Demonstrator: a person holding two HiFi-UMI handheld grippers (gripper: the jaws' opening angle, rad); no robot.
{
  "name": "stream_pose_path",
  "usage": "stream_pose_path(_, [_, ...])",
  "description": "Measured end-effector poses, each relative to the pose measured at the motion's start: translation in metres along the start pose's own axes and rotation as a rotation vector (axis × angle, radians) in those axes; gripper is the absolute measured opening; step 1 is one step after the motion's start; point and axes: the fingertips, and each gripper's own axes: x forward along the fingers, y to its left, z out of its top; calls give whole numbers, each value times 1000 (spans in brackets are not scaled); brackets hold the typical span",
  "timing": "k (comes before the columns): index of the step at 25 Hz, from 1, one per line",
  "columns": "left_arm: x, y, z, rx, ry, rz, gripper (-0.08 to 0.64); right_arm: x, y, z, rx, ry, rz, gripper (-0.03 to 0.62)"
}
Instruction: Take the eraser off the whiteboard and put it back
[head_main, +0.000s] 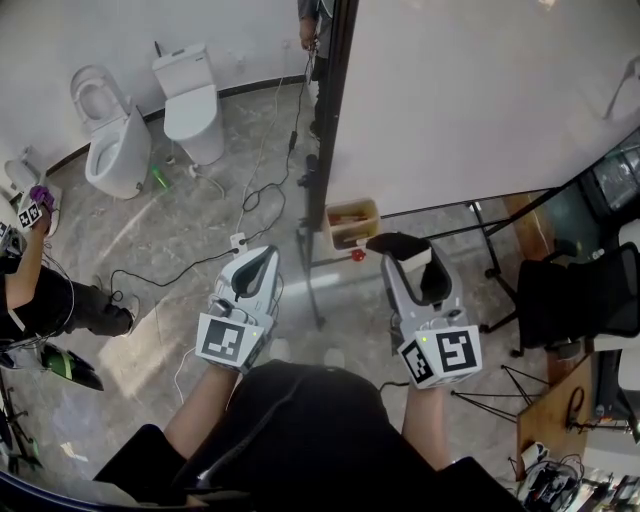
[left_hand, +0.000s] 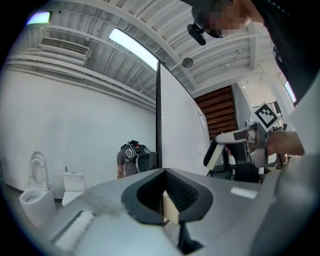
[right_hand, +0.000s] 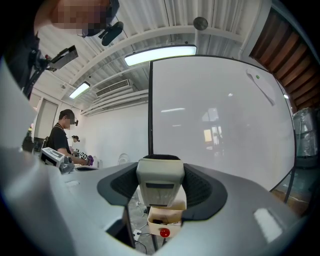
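Observation:
The eraser (head_main: 400, 245), a white body with black felt, sits between the jaws of my right gripper (head_main: 408, 256), which is shut on it. In the right gripper view the eraser (right_hand: 160, 181) fills the gap between the pads, felt side up, held off the whiteboard (right_hand: 220, 125) that stands just ahead. The whiteboard (head_main: 480, 100) rises in front of me at the right, with its black frame edge (head_main: 330, 120) toward the middle. My left gripper (head_main: 262, 256) is level beside the right one, jaws together, holding nothing (left_hand: 167, 207).
A small wooden box (head_main: 352, 222) with a red knob (head_main: 357, 255) hangs at the board's lower corner. Two toilets (head_main: 190, 95) stand at the back left. Cables cross the floor (head_main: 250, 200). A person (head_main: 40, 300) is at the left, a black chair (head_main: 580, 295) at the right.

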Motion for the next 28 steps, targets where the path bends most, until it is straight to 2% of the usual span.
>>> stream_pose_path(15, [5, 8, -3, 2, 3, -5, 6, 25, -7, -18, 24, 17, -26, 272])
stream_pose_path(28, [2, 28, -8, -3, 22, 36, 6, 71, -17, -51, 39, 66, -44, 272])
